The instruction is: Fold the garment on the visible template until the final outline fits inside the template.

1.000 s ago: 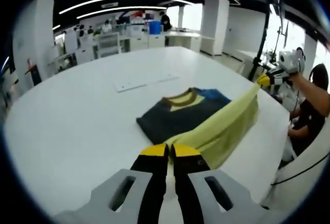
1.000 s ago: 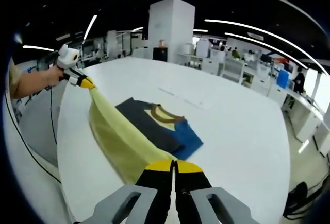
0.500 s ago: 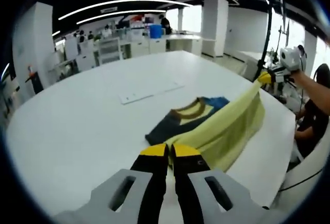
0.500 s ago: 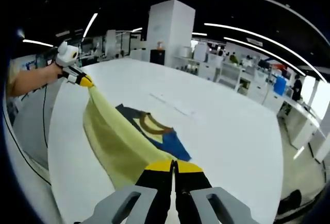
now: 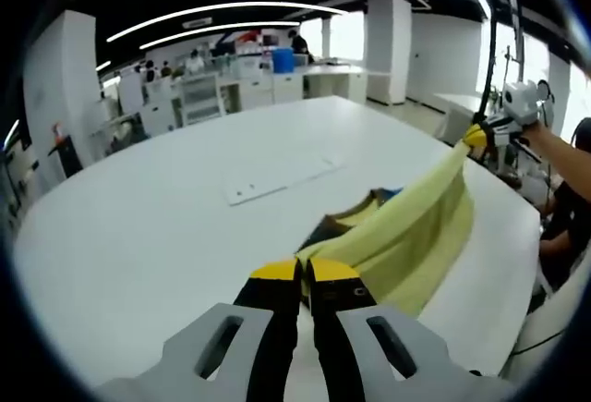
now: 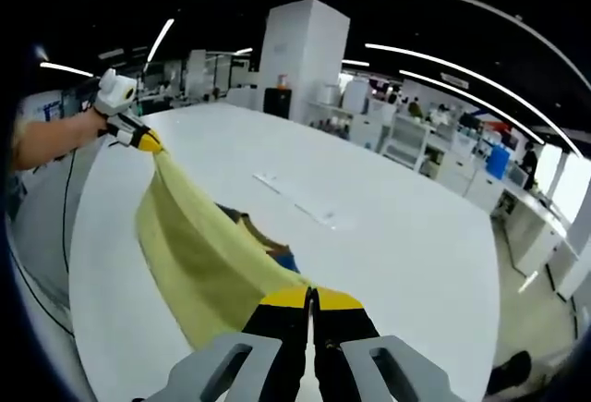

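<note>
Beyond both hand-held grippers spreads the white desk (image 5: 138, 226), with a flat white template (image 5: 280, 176) lying well ahead. Between them the garment (image 5: 406, 236) has its yellow part lifted and stretched, the dark and blue part resting on the desk underneath. Left hand-held gripper (image 5: 302, 273) and right hand-held gripper (image 6: 309, 298) are each clenched on a yellow edge.

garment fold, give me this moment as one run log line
phase: mid-fold | left gripper: shut on yellow hem | right gripper: shut on yellow hem | garment: yellow part held taut above table
</note>
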